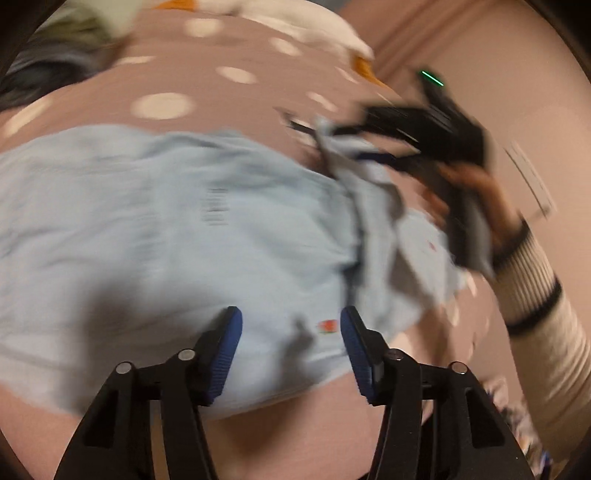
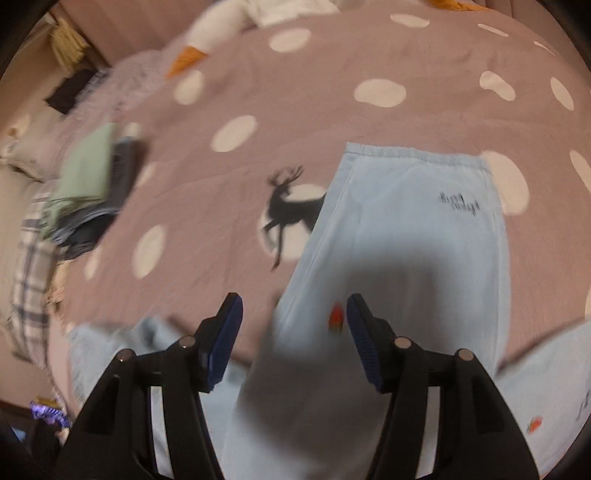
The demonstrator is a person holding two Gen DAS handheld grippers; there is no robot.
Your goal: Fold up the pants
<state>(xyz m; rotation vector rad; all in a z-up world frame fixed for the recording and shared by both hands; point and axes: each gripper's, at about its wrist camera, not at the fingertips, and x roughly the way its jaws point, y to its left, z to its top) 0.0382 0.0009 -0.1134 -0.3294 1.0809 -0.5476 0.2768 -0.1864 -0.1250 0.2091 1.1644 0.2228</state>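
Observation:
Light blue pants (image 1: pixel 155 229) lie spread on a mauve bedspread with cream dots (image 1: pixel 221 74). My left gripper (image 1: pixel 291 332) is open just above the pants near a small red print, holding nothing. In the left wrist view the right gripper (image 1: pixel 332 147) is blurred at the pants' right edge, where a fold of blue cloth hangs from its fingers. In the right wrist view the right gripper (image 2: pixel 293 321) has its jaws wide apart over a pant leg (image 2: pixel 399 236) with nothing between them. The views disagree.
A stack of folded clothes (image 2: pixel 88 192) sits at the left of the bed. A white and orange plush toy (image 2: pixel 218 26) lies at the far edge. A plaid cloth (image 2: pixel 33 273) hangs at the left. A black deer print (image 2: pixel 288 210) marks the bedspread.

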